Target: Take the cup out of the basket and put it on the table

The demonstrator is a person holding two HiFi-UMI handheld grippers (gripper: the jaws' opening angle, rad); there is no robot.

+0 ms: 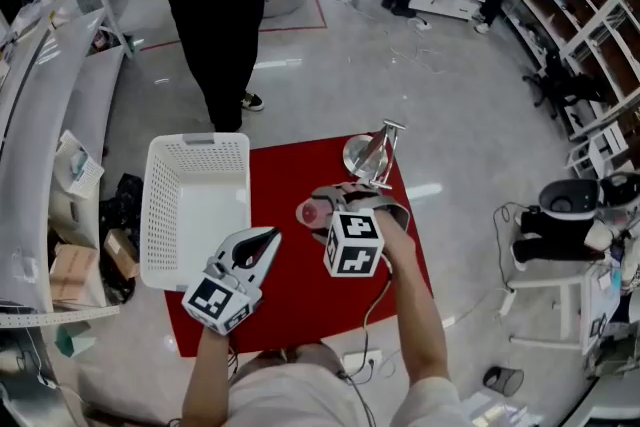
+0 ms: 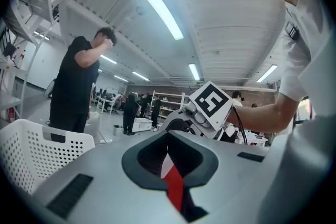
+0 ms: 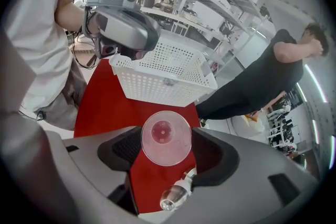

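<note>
Right hand-held gripper [image 1: 345, 200] wide, clamped on clear plastic cup with pink-tinted base [image 3: 166, 137], cup above red-covered counter [image 1: 290, 305], just right of white perforated plastic basket [image 1: 165, 215], outside it. Left hand-held gripper [image 1: 262, 245] narrow, jaws together, empty, near basket's right wall.

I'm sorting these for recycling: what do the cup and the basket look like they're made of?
Cup: probably clear plastic, thin and glossy with a faint pink tint. The red table shows through its round base.
Basket: most likely white moulded plastic with a matt finish. Its walls carry even rows of small holes, and the rim is smooth.
</note>
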